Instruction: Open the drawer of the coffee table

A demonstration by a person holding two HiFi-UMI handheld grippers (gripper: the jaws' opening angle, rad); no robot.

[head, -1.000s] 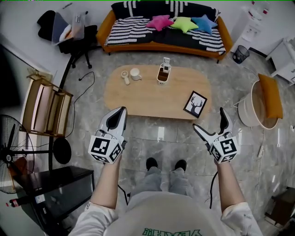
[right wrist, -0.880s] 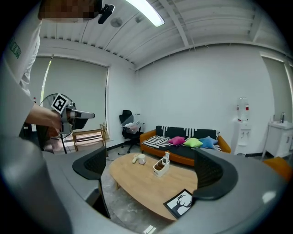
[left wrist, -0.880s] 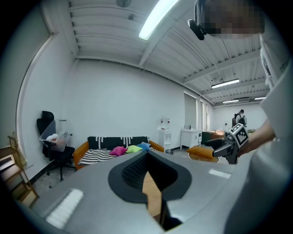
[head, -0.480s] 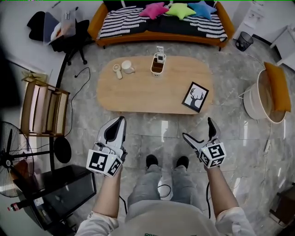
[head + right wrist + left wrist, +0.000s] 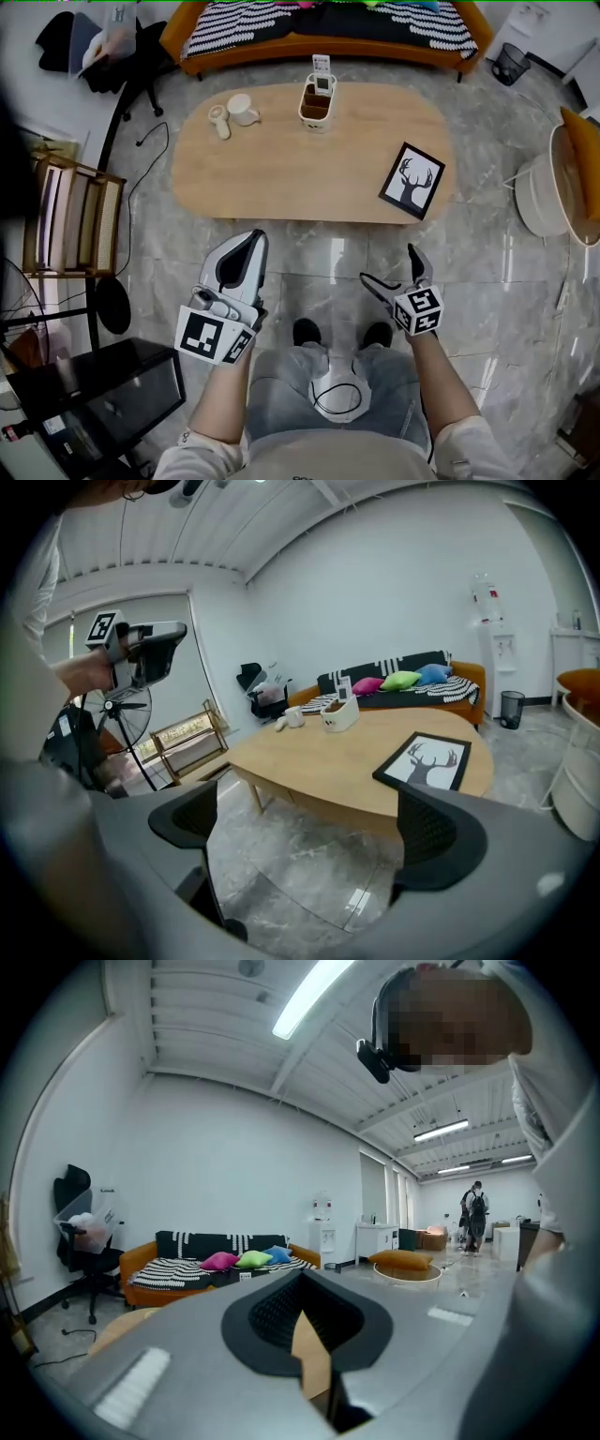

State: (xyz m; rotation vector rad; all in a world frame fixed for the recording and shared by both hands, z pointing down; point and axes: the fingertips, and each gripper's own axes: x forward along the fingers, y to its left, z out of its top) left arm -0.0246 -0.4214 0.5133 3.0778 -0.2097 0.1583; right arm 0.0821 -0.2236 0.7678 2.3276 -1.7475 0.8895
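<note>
Pale wood marks the oval bench [image 5: 281, 169], which lies at 12 o'clock from the person, with both grippers held over the marble floor [image 5: 309, 272] at its 6 o'clock side, apart from it. The left gripper [image 5: 249, 240] has its jaws clenched together on nothing. The right gripper [image 5: 389, 264] has its jaws released wide and empty, and its own view looks at the bench's near edge and legs. The drawer does not show in any view. It most likely sits under the top, on a side the head view cannot see.

This reads as the approach step, with no contact yet. On top, a deer picture [image 5: 412, 180] lies toward 3 o'clock and a cup [image 5: 241, 109] toward 10 o'clock. Next, the open right jaws probably need to drop below the top's edge, find the drawer front or pull, and close on it before drawing toward 6 o'clock.
</note>
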